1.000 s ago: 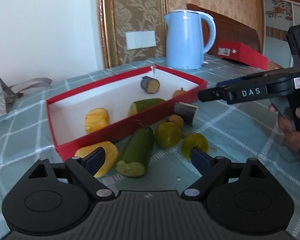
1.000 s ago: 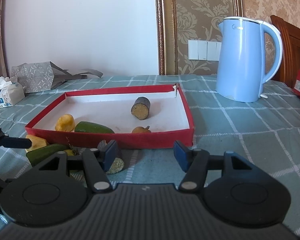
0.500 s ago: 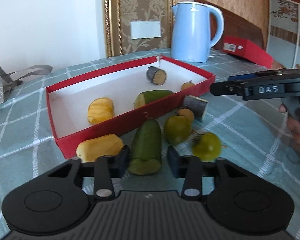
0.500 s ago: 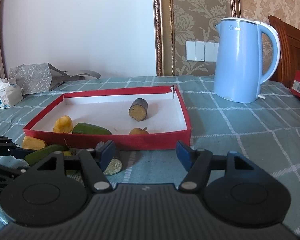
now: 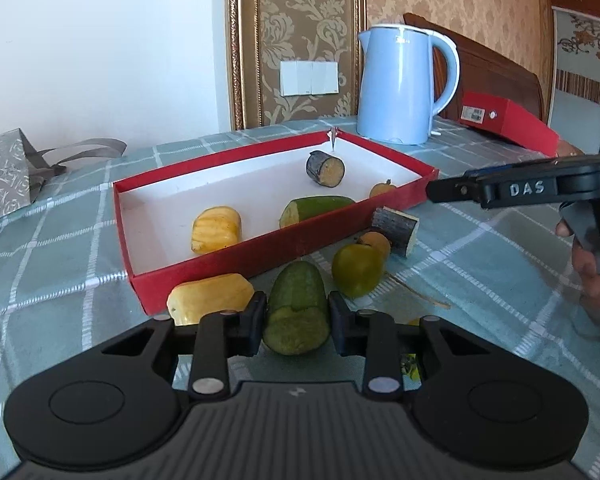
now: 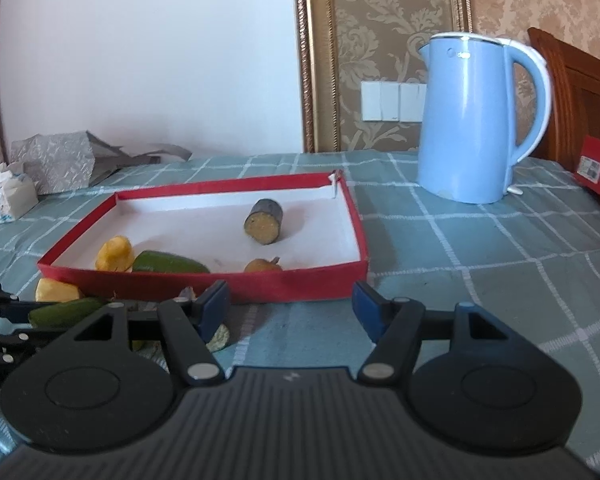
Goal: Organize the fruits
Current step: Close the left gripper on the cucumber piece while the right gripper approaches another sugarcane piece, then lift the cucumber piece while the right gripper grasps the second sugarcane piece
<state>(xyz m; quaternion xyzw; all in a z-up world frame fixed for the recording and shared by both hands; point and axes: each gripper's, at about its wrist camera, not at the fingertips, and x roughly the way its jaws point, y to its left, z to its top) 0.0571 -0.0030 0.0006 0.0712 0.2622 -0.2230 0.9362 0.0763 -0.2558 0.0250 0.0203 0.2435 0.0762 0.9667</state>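
Clamping your left gripper (image 5: 298,322) on the green cut fruit (image 5: 298,312), right gripper (image 6: 291,309) idle and apart, you should next lift it over the red tray (image 5: 260,246) wall.

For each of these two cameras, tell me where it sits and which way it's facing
Left wrist: on the left gripper, facing the red box and kettle; its fingers clamp a green cut fruit. The right gripper and a hand show at right.
Right wrist: on the right gripper, low, facing the box's long side; its open fingers hold nothing.
Shared: box, kettle, green fruit.
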